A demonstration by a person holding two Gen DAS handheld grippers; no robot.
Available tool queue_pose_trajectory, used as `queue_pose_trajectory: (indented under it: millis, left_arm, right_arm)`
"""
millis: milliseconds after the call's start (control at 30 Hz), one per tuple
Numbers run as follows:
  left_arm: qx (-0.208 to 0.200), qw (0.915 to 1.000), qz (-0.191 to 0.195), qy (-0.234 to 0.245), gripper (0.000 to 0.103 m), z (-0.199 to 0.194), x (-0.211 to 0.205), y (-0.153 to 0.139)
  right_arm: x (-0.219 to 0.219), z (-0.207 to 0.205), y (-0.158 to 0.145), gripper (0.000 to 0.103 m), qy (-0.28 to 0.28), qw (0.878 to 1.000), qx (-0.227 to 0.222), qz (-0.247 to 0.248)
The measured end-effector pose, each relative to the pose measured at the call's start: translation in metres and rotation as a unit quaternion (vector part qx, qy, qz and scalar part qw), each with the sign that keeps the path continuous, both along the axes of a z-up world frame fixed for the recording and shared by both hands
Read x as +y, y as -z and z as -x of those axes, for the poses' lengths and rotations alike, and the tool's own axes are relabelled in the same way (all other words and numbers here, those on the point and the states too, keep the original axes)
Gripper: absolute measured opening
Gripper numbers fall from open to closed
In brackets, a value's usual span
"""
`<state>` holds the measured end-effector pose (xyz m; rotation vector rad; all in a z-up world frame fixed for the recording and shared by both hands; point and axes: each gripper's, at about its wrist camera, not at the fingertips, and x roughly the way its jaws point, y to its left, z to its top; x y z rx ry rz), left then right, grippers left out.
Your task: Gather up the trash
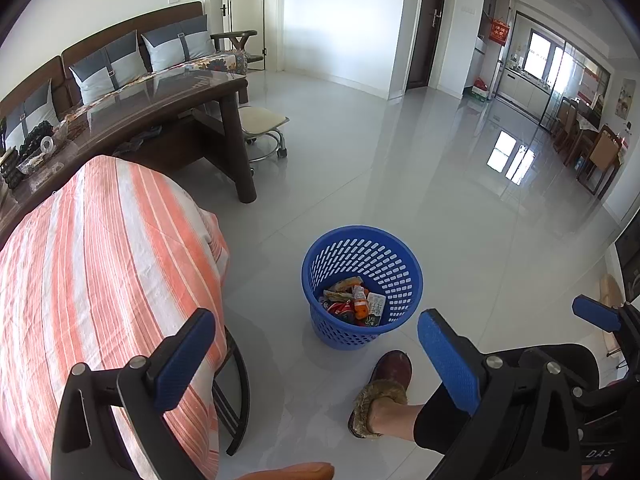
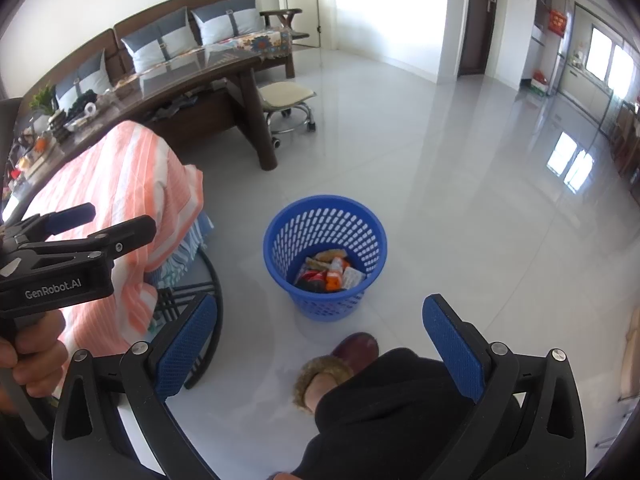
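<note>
A blue perforated waste basket stands on the white tiled floor; it also shows in the right wrist view. Inside lie several wrappers and packets, mostly orange, red and white. My left gripper is open and empty, held above the floor in front of the basket. My right gripper is open and empty, also above the floor near the basket. The left gripper also shows at the left edge of the right wrist view.
A chair draped in an orange-striped cloth stands left of the basket. Behind it is a dark glass-topped table, a stool on wheels and a sofa. The person's slippered foot is just before the basket.
</note>
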<state>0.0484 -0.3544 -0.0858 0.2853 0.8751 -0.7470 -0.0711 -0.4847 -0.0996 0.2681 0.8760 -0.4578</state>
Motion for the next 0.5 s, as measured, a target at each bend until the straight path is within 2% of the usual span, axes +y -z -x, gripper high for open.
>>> queue_pose_trajectory:
  millis: [500]
  left_arm:
    - [0.005,1.0,-0.001,0.004,0.103,-0.0011,-0.0019,0.0048]
  right_arm:
    - [-0.0011,0.0004,0.0046,0.103,0.001,1.0,0.003,-0.003]
